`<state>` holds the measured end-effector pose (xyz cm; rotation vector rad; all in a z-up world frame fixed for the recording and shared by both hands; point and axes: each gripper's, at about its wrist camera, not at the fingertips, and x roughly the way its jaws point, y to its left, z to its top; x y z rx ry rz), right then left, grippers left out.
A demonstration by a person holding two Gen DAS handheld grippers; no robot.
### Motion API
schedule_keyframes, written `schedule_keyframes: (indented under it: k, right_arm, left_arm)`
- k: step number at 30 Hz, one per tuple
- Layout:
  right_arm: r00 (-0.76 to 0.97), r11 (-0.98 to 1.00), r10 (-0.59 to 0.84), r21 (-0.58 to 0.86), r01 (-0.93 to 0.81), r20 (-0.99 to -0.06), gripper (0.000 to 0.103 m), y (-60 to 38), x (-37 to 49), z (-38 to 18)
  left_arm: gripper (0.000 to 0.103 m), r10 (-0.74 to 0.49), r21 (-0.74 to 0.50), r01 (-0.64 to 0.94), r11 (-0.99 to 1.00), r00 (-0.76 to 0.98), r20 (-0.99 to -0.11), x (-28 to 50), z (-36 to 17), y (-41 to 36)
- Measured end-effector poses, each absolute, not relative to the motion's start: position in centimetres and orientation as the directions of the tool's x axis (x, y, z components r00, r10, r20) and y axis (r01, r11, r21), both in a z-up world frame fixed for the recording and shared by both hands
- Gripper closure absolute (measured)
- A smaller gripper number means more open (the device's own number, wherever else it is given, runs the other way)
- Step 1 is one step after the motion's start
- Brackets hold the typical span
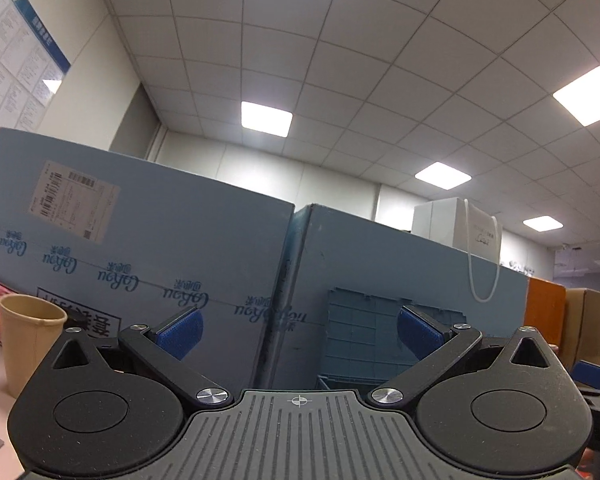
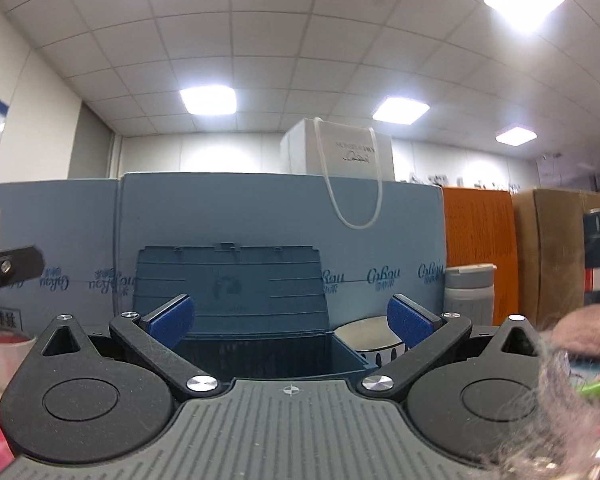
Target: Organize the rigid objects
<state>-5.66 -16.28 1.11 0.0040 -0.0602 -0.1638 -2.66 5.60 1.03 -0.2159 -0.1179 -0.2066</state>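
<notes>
A dark blue plastic storage box [image 2: 236, 304] with its lid raised stands straight ahead of my right gripper [image 2: 291, 320], which is open with nothing between its blue pads. In the left wrist view the same box [image 1: 364, 340] shows ahead and a little right of my left gripper [image 1: 299, 330], also open and holding nothing. A round metal tin [image 2: 370, 336] sits just right of the box. A grey-white jar [image 2: 470, 294] stands behind the tin. A paper cup [image 1: 28, 338] stands to the left of my left gripper.
Tall light-blue cartons [image 1: 140, 248] wall off the back, with a white paper bag [image 2: 342, 152] on top. Orange [image 2: 480, 248] and brown boxes [image 2: 548, 256] stand at the right. A pinkish fuzzy thing [image 2: 588, 328] and small clutter lie at the near right; a pale cup [image 2: 6, 352] at the left.
</notes>
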Motion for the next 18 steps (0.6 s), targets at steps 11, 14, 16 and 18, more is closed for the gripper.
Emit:
schedule_keyframes:
  k: [11, 14, 16, 18]
  right_arm:
    - [0.985, 0.988, -0.154, -0.014, 0.155, 0.074, 0.000, -16.0, -6.5, 0.6]
    - [0.986, 0.987, -0.162, -0.003, 0.162, 0.049, 0.000, -16.2, -6.3, 0.5]
    - [0.984, 0.985, -0.175, 0.010, 0.175, 0.024, 0.000, -16.4, -6.2, 0.5]
    - [0.981, 0.980, -0.194, 0.046, 0.193, 0.015, 0.000, -17.0, -6.2, 0.4]
  left_arm:
    - [0.000, -0.171, -0.096, 0.179, 0.979, 0.981, 0.087, -2.7, 0.2, 3.6]
    - [0.000, -0.146, -0.072, 0.152, 0.986, 0.986, 0.081, -2.7, 0.0, 3.4]
    - [0.000, -0.151, -0.064, 0.157, 0.986, 0.985, 0.084, -2.8, 0.0, 3.4]
    - [0.000, -0.152, -0.054, 0.157, 0.986, 0.985, 0.085, -2.9, 0.0, 3.3]
